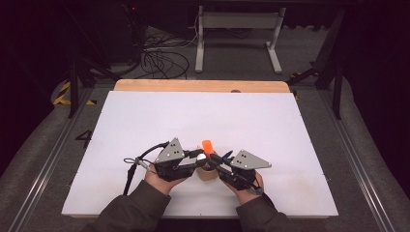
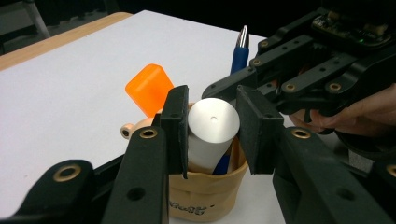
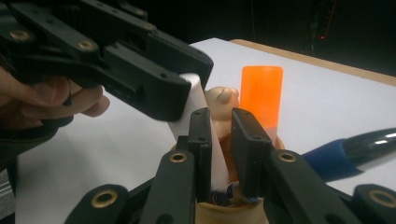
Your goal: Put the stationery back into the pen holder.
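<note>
Two grippers meet over one small holder near the front middle of the white counter (image 1: 145,121), and everything turns on how the white cylinder sits between the left jaws.

The counter is bare apart from the tan cup (image 2: 208,193), which stands upright between the person's two hands. Out of it rise an orange block (image 2: 149,88), a blue pen (image 2: 240,53) and the white cylinder (image 2: 212,130).

The left gripper (image 2: 212,133) comes at the cup from the person's left. Its jaws stand either side of the cylinder's upper end: the pad on one side looks pressed to it, the other sits just beside it with a thin gap, so I would call them closing on it and not yet clamped. The cylinder's long axis leans up out of the cup toward this gripper's camera, its flat round end facing the lens, so a draw along that lean, up and back toward the left hand, should free it without dragging the pen.

The right gripper (image 3: 219,154) reaches in from the opposite side, lower, with its jaws close together at the cup's mouth. Whether they pinch the rim or something inside I cannot tell. The left is clearly nearer the cylinder; the right looks placed to steady the cup.
</note>
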A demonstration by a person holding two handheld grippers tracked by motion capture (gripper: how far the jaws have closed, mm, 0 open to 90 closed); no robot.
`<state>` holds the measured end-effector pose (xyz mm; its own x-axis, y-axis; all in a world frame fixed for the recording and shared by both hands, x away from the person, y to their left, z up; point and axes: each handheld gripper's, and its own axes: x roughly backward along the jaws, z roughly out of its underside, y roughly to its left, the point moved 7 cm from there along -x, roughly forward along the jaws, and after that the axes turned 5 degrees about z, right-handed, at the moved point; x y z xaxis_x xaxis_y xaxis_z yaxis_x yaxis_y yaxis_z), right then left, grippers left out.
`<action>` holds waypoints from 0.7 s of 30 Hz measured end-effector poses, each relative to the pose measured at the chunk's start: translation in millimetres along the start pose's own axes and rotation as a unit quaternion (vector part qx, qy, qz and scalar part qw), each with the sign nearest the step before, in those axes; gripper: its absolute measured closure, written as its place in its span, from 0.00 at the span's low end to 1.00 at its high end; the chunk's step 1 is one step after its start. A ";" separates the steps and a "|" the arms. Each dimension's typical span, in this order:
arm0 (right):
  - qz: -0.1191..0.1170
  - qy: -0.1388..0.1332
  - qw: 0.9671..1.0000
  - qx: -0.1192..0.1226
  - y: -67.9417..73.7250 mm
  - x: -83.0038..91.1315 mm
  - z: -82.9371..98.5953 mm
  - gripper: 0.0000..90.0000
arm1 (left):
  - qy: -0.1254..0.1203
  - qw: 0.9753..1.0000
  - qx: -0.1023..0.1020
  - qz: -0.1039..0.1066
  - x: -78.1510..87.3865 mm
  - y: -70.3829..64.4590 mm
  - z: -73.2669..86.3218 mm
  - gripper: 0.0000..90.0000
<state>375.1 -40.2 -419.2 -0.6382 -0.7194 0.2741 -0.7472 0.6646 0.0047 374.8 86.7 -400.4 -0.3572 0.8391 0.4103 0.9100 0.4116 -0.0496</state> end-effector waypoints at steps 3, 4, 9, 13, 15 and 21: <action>0.003 -0.002 1.000 -0.002 -1.2 1.4 -1.1 0.88 | 0.008 1.000 0.000 0.002 -3.9 0.2 3.3 0.73; 0.005 -0.002 1.000 -0.002 -1.7 1.6 -1.1 0.87 | 0.009 1.000 0.000 0.003 -4.3 0.9 3.7 0.73; 0.006 -0.006 1.000 -0.007 -3.1 2.4 -1.8 0.87 | 0.002 1.000 0.006 0.000 -1.6 2.1 2.5 0.72; 0.009 -0.008 1.000 -0.010 -4.6 3.2 -2.2 0.86 | -0.006 1.000 0.007 -0.002 0.7 4.4 0.6 0.67; 0.010 -0.009 1.000 -0.011 -4.9 3.6 -2.4 0.86 | -0.006 1.000 0.009 -0.003 0.9 5.3 0.8 0.67; 0.011 -0.014 1.000 -0.011 -5.7 4.6 -3.7 0.85 | -0.012 1.000 0.012 -0.008 4.0 7.6 -0.8 0.62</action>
<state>377.2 -46.5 -414.4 -0.6597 -0.7094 0.2478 -0.7287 0.6845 0.0195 380.4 92.9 -398.4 -0.3761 0.8407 0.3897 0.8990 0.4329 -0.0662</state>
